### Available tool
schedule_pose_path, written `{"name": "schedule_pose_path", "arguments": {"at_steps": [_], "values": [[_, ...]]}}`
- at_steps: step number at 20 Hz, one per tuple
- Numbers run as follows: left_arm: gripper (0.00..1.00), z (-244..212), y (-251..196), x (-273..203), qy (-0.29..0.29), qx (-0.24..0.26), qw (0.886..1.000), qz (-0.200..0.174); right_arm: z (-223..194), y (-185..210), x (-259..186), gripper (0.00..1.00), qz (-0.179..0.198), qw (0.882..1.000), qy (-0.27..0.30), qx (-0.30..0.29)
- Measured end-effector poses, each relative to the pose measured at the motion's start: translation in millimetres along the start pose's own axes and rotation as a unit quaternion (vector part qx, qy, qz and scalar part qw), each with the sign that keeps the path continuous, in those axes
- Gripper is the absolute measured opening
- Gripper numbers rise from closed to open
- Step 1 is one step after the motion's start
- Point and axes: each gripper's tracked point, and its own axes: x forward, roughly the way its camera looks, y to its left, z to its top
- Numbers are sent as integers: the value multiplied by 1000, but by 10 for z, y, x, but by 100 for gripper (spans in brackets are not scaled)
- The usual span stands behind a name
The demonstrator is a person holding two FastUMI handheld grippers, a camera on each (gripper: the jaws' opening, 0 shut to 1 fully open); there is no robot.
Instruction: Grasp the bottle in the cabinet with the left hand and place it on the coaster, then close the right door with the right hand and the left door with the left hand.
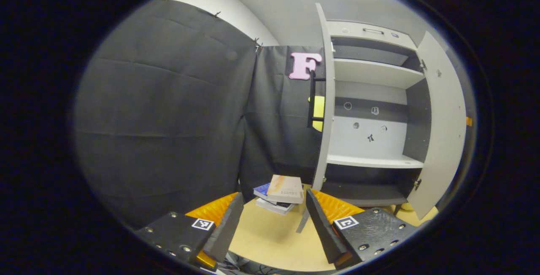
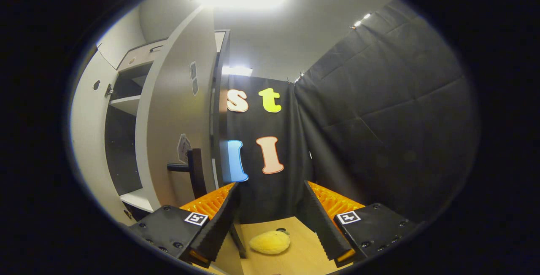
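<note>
1. Left gripper point(image 1: 274, 224): fingers spread wide, nothing between them. It hangs over the table point(image 1: 270, 241), facing the cabinet point(image 1: 371, 110) from well back

2. Right gripper point(image 2: 270, 224): jaws likewise wide apart and empty, low over the tabletop beside the right door point(image 2: 177, 110), whose dark handle point(image 2: 192, 173) stands just left of its left finger

3. Cabinet: both doors stand open. The left door point(image 1: 324, 98) shows edge-on, with its bar handle point(image 1: 312, 98) on the outer side. Shelves point(image 1: 371, 161) look bare; I can make out no bottle on them and no coaster on the table, so I cannot tell where either sits

4. Other items: a stack of books point(image 1: 280, 192) near the foot of the left door; a yellow lemon-like object point(image 2: 270, 242) on the table ahead of the right gripper

5. Stage, as a judgement: doors remain to be shut, right one first

6. Risks: the right gripper pushing at the handle off-centre could slip past it; a hard swing may bounce the door back open; the left door's sweep looks close to the books and might snag them
</note>
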Motion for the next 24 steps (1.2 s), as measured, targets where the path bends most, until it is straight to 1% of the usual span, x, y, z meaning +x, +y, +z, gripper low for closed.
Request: {"name": "schedule_pose_path", "arguments": {"at_steps": [3, 6, 10, 12, 14, 18, 21, 24], "values": [[87, -3, 62, 34, -1, 4, 1000, -2, 14, 191, -47, 94, 16, 1000, -2, -7], [87, -22, 123, 25, 3, 1, 1000, -3, 38, 339, -102, 94, 17, 1000, -8, -15], [87, -35, 296, 12, 3, 2, 1000, 4, -4, 526, -134, 95, 27, 1000, -6, 5], [87, -29, 380, -20, 1, 1, 1000, 9, -29, 660, -140, 95, 41, 999, -3, 19], [87, -27, 481, -19, 1, 1, 1000, 17, -43, 847, -126, 95, 59, 998, -3, 22], [87, -52, 682, -59, 3, -3, 999, 33, -42, 1257, -111, 95, 93, 996, -11, 11], [87, -85, 796, -74, 8, -3, 999, 41, -90, 1634, -83, 95, 130, 991, -9, 6], [87, -95, 841, -27, 15, 4, 999, 39, -111, 1824, -97, 95, 143, 990, -11, -4]]}}
